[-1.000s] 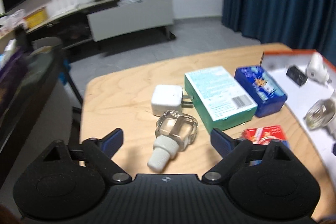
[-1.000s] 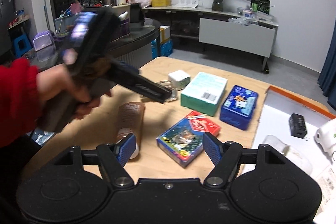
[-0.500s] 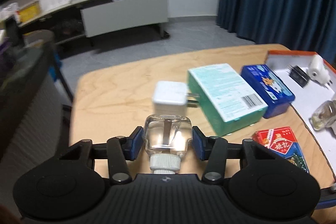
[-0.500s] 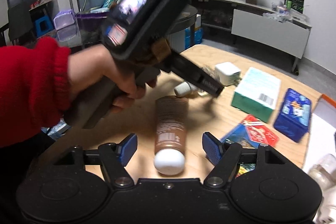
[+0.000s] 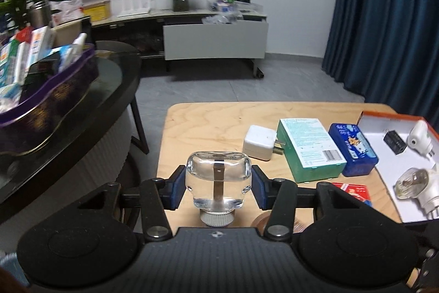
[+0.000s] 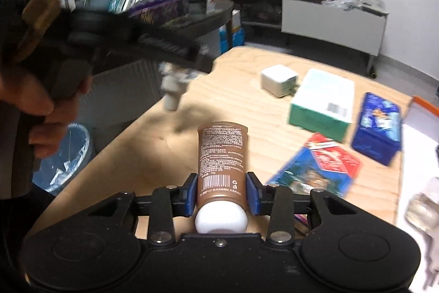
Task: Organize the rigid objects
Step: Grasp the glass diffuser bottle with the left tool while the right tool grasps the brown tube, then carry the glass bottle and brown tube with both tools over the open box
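My left gripper [image 5: 218,187] is shut on a clear glass refill bottle [image 5: 218,179] with a white cap, held above the wooden table [image 5: 208,125]. It shows blurred in the right wrist view [image 6: 175,85], under the left gripper. My right gripper [image 6: 221,192] is shut on a brown tube [image 6: 221,155] with a white cap, its far end over the table [image 6: 241,100]. On the table lie a white charger [image 5: 259,142], a green-white box [image 5: 310,148], a blue tin [image 5: 352,148] and a red-blue card box [image 6: 318,169].
A white tray with an orange rim [image 5: 395,115] at the right holds a black adapter [image 5: 394,141], a white plug [image 5: 419,138] and another glass bottle in a plug-in unit [image 5: 411,183]. A dark glass table [image 5: 82,106] with a purple basket stands left. A bin [image 6: 65,153] sits on the floor.
My left gripper closed on the glass bottle and lifted it off the table. My right gripper moved over the brown tube and closed on it.
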A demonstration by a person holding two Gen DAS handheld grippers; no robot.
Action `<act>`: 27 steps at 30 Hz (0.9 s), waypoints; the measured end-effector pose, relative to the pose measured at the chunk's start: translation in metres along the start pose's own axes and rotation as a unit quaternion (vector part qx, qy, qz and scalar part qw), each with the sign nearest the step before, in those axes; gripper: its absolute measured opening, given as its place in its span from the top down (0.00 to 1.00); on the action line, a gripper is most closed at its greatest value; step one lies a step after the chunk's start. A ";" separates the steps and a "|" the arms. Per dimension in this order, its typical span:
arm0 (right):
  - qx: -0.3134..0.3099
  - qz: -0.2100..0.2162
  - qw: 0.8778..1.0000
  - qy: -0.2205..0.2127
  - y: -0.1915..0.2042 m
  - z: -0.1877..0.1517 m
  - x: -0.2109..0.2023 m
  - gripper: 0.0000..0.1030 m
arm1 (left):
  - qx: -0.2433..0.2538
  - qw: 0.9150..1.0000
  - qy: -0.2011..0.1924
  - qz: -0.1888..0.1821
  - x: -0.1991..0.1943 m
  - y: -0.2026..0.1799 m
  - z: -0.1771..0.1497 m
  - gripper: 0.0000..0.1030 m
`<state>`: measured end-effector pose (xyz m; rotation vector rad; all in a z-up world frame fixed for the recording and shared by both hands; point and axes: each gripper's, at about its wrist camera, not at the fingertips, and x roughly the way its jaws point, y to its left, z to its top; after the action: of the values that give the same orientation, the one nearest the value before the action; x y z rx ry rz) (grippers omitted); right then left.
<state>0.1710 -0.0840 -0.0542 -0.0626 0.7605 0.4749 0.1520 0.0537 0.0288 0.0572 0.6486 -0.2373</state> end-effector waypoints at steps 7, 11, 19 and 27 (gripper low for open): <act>-0.002 -0.053 0.996 -0.069 -0.027 -0.009 -0.075 0.56 | -0.016 0.999 -0.022 -0.022 -0.038 -0.028 -0.007 0.52; 0.027 -0.114 0.988 -0.105 -0.061 -0.023 -0.125 0.56 | -0.016 0.998 -0.029 -0.052 -0.055 -0.067 -0.012 0.52; 0.083 -0.234 0.959 -0.139 -0.126 -0.062 -0.195 0.56 | -0.027 0.992 -0.024 -0.125 -0.055 -0.171 -0.016 0.52; 0.134 -0.260 0.946 -0.137 -0.161 -0.100 -0.213 0.56 | 0.023 0.990 -0.012 -0.142 -0.049 -0.227 -0.032 0.52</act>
<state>0.0439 -0.3336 -0.0015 0.0560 0.4992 -0.1254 0.0415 -0.1531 0.0381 0.0059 0.6271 -0.5266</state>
